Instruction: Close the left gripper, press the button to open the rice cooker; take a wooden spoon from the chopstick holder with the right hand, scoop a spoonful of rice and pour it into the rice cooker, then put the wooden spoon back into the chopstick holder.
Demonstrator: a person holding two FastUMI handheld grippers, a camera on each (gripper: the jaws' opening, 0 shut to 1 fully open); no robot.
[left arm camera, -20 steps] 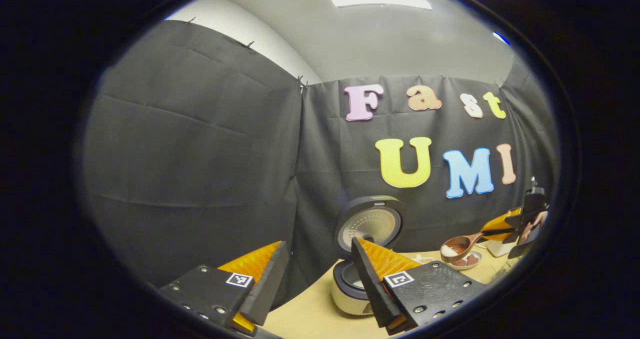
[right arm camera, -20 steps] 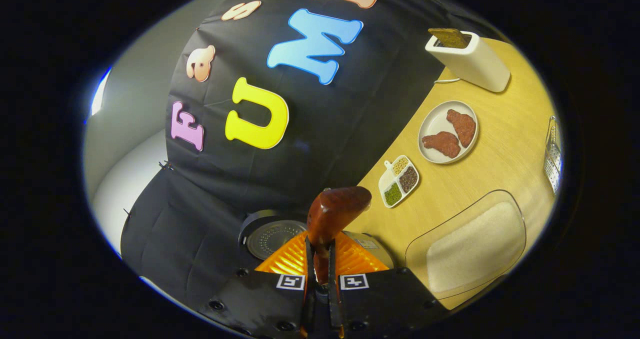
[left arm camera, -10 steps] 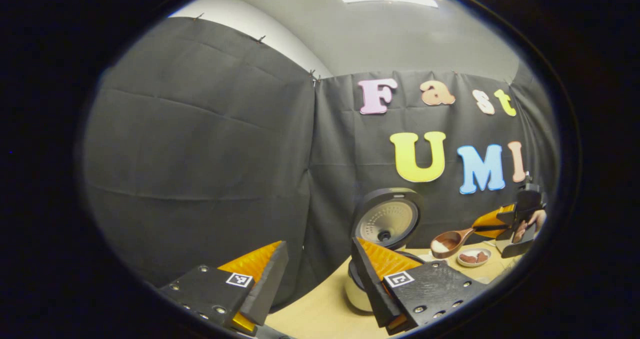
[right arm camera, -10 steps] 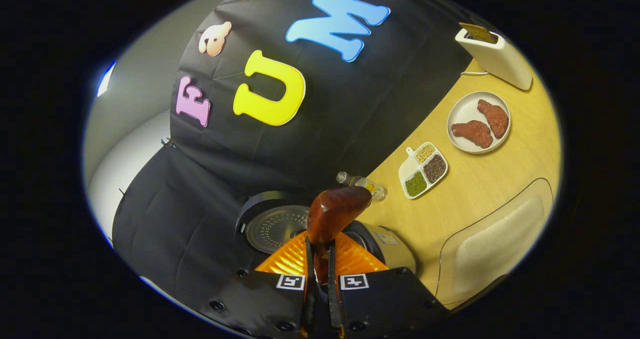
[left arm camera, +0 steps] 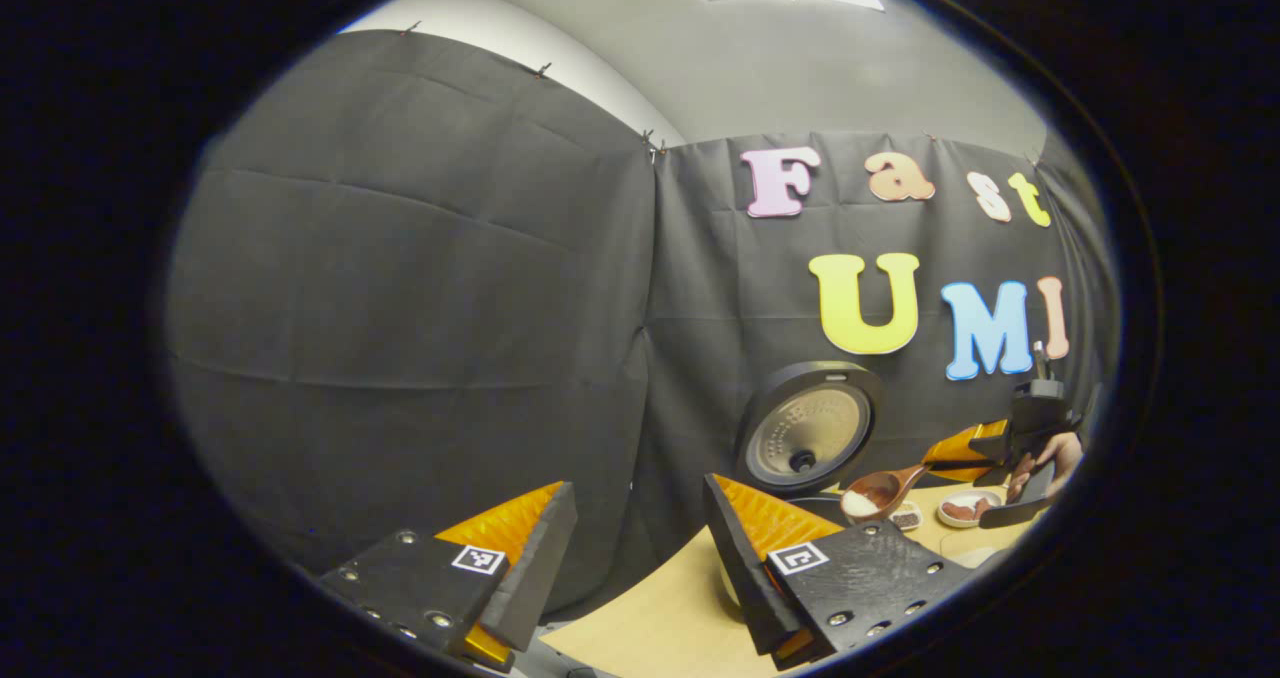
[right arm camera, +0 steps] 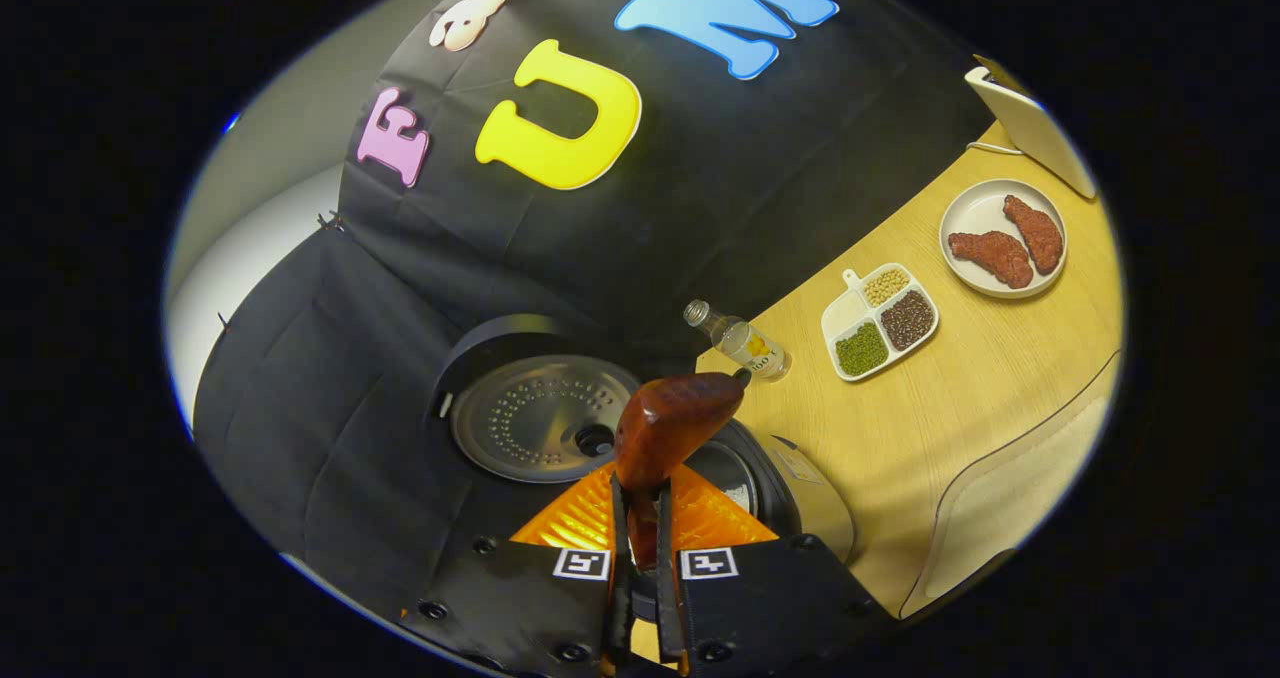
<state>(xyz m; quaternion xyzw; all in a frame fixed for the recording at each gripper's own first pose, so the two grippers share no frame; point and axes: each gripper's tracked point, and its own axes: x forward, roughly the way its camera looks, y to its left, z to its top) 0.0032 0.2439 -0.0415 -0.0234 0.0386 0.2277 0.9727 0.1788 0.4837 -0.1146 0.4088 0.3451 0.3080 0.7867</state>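
Observation:
The rice cooker stands open, its round lid tipped up against the cloth wall. My right gripper is shut on the handle of the wooden spoon, whose bowl hangs just over the cooker's inner pot. In the left gripper view the lid stands upright and the spoon, with white rice in it, hovers beside it, held by the right gripper and a hand. My left gripper is open and holds nothing, well back from the cooker.
On the wooden table are a small bottle next to the cooker, a divided dish of beans, a plate with two meat pieces, a white box-shaped appliance and a clear tub of rice.
The right gripper has carried the spoon from beside the plate to over the open cooker. The left gripper has swung left, so the cooker sits farther right in its view.

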